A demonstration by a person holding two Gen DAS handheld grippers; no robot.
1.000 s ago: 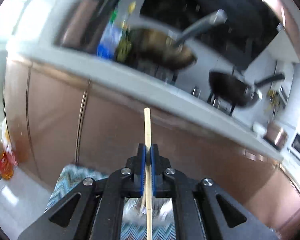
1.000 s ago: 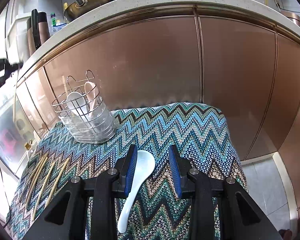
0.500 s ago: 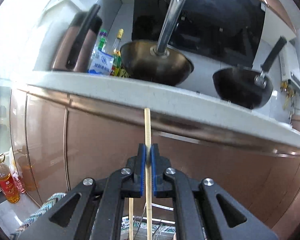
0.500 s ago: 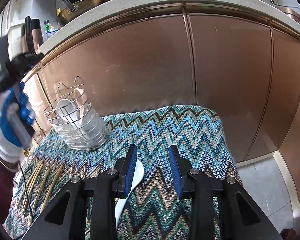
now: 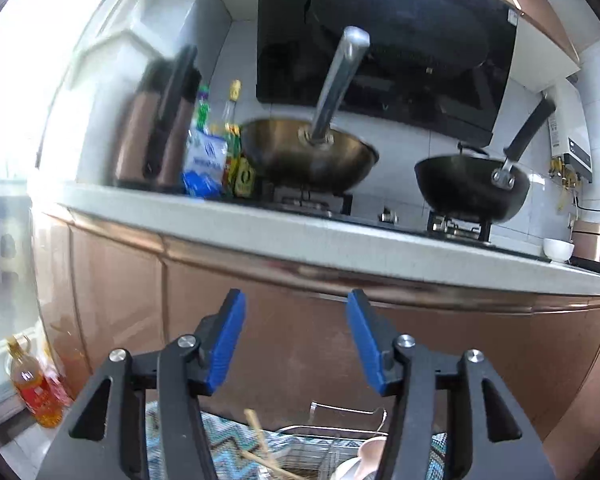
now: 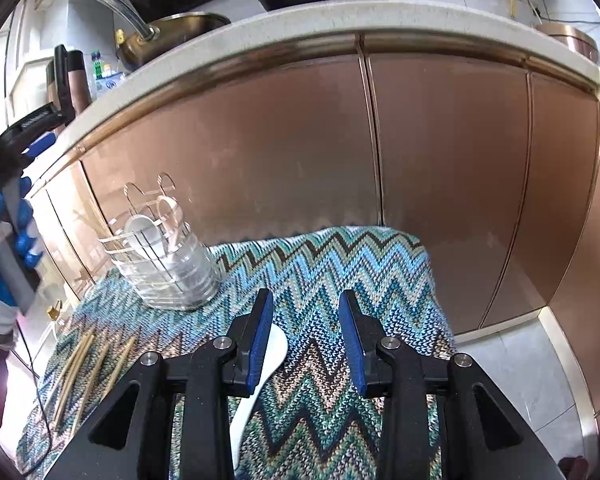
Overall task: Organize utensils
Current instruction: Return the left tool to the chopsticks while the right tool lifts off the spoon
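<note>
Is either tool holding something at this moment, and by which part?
Nothing is held. The left tool is open and empty. The right tool is open; the white spoon lies on the cloth beside its left finger.

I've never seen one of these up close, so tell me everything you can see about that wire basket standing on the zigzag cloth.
The wire basket is a rounded holder of thin shiny metal rings and uprights, with two looped hooks at its back. It stands upright on the zigzag cloth, near the copper-coloured cabinet. A clear liner seems to sit inside. A white spoon and a pinkish one stand in it, bowls up. Neither gripper touches it.
</note>
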